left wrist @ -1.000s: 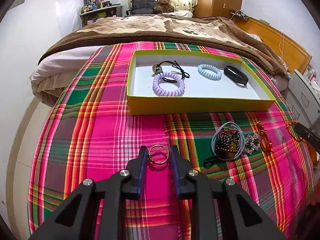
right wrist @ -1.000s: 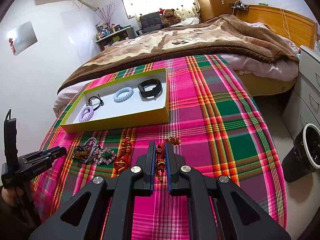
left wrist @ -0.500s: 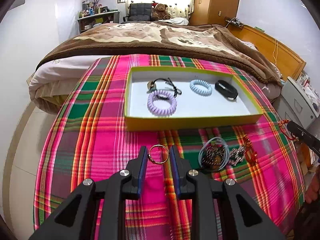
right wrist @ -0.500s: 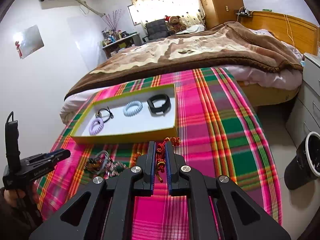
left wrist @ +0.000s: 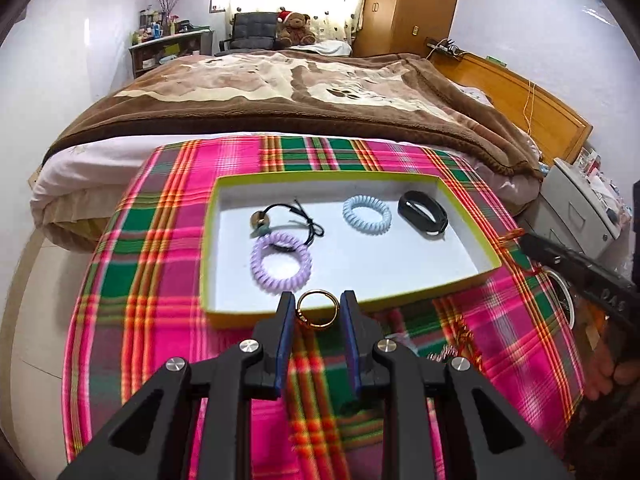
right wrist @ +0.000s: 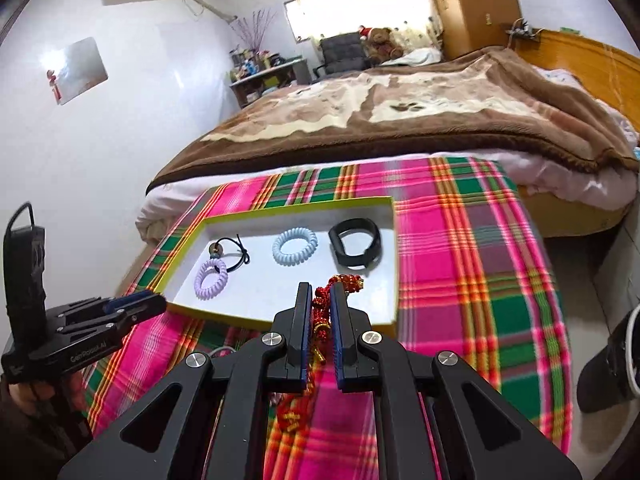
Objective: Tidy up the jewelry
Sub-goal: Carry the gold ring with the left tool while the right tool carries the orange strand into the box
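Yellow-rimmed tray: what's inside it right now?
Yellow-rimmed tray holds a lilac coil hair tie, black cord bracelet, blue coil hair tie and black wristband. The near-wall strip is hidden.

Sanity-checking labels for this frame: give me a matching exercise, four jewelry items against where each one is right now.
Items:
1. gold ring
2. red beaded bracelet
3. lilac coil tie
4. black band

Places:
A. far right corner of the box
B. between the left gripper fingers
C. near left part of the box
D. clamped in the right gripper

Pairs: 1-B, 2-D, 3-C, 4-A
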